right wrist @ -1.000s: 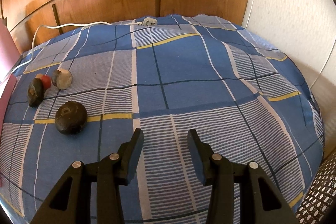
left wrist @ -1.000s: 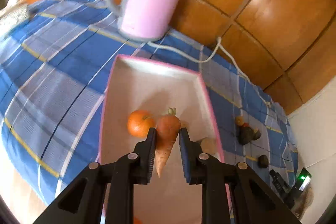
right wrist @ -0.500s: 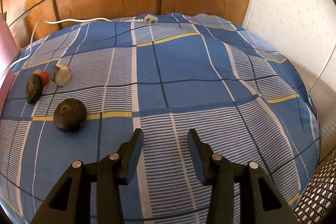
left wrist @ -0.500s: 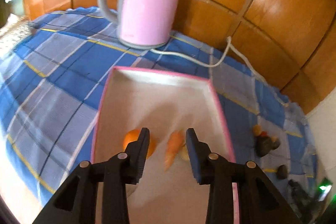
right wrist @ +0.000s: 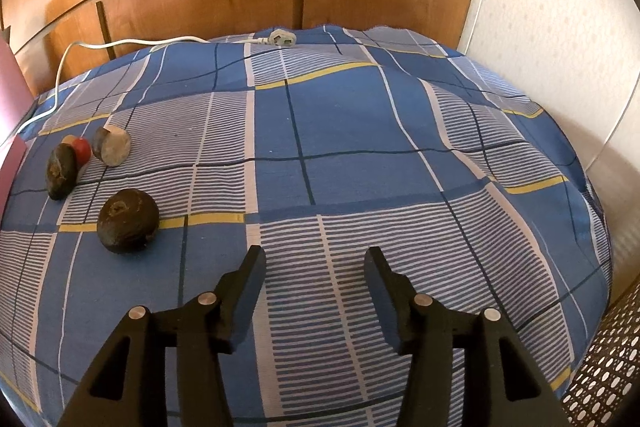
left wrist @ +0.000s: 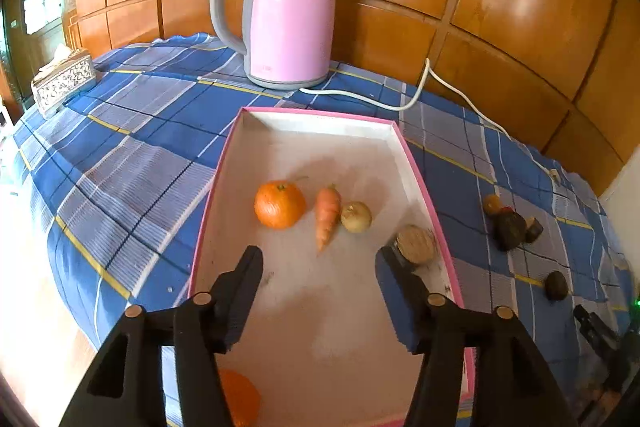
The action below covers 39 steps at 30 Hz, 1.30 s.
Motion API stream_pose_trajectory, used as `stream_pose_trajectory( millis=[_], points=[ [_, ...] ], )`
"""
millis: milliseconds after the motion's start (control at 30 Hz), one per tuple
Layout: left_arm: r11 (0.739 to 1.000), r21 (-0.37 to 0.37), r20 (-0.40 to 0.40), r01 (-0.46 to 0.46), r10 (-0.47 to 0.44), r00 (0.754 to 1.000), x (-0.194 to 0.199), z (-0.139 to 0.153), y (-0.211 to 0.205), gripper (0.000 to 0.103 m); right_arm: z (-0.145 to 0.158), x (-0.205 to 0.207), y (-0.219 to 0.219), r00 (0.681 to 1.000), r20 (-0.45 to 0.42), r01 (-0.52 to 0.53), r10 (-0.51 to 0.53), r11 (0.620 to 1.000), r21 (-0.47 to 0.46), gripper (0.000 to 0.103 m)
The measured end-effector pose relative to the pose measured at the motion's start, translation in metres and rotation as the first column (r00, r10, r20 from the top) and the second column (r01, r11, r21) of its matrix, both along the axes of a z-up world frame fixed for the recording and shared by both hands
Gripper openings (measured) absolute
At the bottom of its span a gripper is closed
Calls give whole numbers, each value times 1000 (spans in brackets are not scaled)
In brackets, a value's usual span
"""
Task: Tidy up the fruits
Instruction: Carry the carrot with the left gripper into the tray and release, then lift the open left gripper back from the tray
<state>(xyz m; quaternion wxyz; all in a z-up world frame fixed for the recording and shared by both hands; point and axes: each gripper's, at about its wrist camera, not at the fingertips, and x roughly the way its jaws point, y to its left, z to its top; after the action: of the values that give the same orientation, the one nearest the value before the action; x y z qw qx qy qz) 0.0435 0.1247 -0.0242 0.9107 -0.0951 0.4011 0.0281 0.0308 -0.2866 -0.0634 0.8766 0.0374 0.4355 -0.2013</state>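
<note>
Wood-panelled wall behind, blue checked cloth (right wrist: 340, 131) over the table, pink-rimmed tray (left wrist: 416, 167) mid-frame in the left view holding orange (left wrist: 279, 203), carrot (left wrist: 327, 213) lying tip toward the camera, small onion (left wrist: 356, 216) and a walnut-like lump (left wrist: 416, 243). Left gripper (left wrist: 319, 261) over the tray's near end, jaws opening, nothing between them; right gripper (right wrist: 314, 263) low over bare cloth, jaws opening too, empty. Loose pieces left of frame in the right view: dark round fruit (right wrist: 128, 214) nearest, just up-left of the right gripper, likely the next pick, three smaller ones (right wrist: 86, 157) farther up-left by the tray edge.
</note>
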Motion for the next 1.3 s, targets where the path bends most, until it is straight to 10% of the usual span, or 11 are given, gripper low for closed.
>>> stream_pose_trajectory(
  millis=[1300],
  points=[
    [998, -28, -2, -59, 59, 998, -28, -18, 9, 80, 12, 6, 20, 997, -30, -68, 70, 996, 50, 53]
  ],
)
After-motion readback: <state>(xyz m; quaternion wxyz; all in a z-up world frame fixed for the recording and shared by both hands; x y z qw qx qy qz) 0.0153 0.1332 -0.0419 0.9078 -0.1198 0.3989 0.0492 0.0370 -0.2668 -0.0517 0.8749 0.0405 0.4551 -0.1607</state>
